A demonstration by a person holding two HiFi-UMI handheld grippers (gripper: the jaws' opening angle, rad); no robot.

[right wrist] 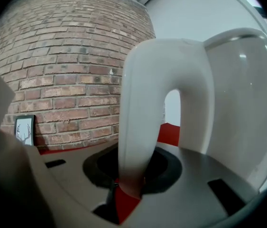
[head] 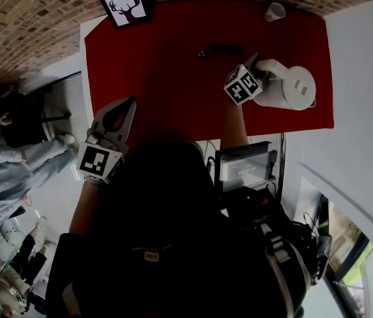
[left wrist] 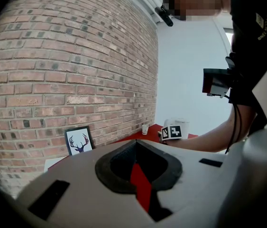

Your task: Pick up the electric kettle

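Presently the grasp looks made and the lift is still to come. Seen from the head view, the electric kettle (head: 293,88) stands at about 3 o'clock on the red surface (head: 166,65), close to its right edge and apparently not yet raised. The right tool (head: 256,63) is clenched on the white handle (right wrist: 142,113), which runs down between its jaws in the right gripper view, with the clear body just beyond at 3 o'clock. What remains, by this reading, is a straight upward lift with the grip kept firm.

The left tool (head: 124,108) hangs at 8 o'clock, well apart from the kettle, its jaws together on nothing. A paper cup (head: 275,11) stands at 1 o'clock and a framed deer picture (head: 125,5) leans at 11 o'clock against the brick wall (left wrist: 67,56). A small dark item (head: 218,48) lies near 12 o'clock, too small to identify. None of these lies in the kettle's upward path; only the near edge of the surface calls for care.
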